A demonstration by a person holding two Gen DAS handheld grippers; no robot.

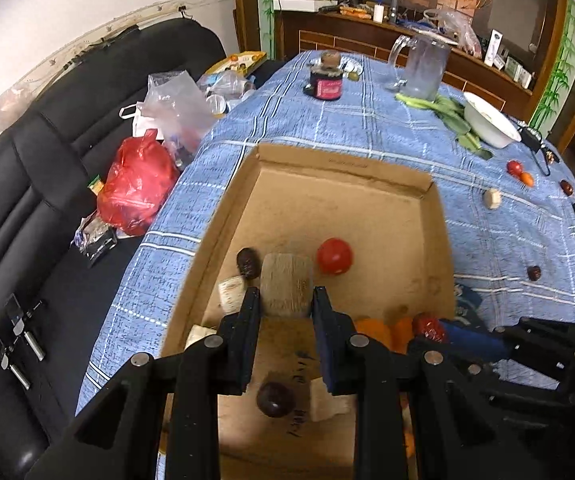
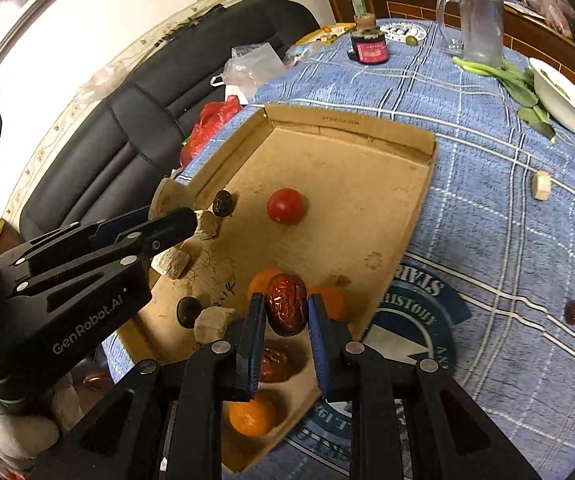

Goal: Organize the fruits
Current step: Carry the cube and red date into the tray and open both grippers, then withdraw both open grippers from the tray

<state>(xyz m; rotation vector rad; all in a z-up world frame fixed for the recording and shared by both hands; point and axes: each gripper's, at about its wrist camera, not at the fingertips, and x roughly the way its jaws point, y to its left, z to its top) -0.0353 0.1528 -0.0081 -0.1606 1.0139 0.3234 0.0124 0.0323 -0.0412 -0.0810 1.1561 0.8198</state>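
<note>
A shallow cardboard tray (image 1: 441,240) (image 2: 419,160) lies on the blue checked tablecloth. My left gripper (image 1: 286,300) is shut on a pale beige chunk (image 1: 287,286) above the tray's left part; it also shows in the right wrist view (image 2: 183,220). My right gripper (image 2: 286,312) is shut on a wrinkled red date (image 2: 286,304) above the tray's near right corner. In the tray lie a red tomato (image 1: 334,256) (image 2: 286,206), dark dates (image 1: 247,263) (image 2: 222,203), oranges (image 2: 252,414) and other pale chunks (image 2: 171,262).
On the cloth to the right lie a pale chunk (image 1: 491,199), a tomato (image 1: 513,167), a small orange fruit (image 1: 527,178) and dates (image 1: 533,273). Farther back stand a white bowl (image 1: 487,120), a glass jug (image 1: 423,68) and a dark jar (image 1: 326,84). A black sofa (image 1: 47,184) with bags is left.
</note>
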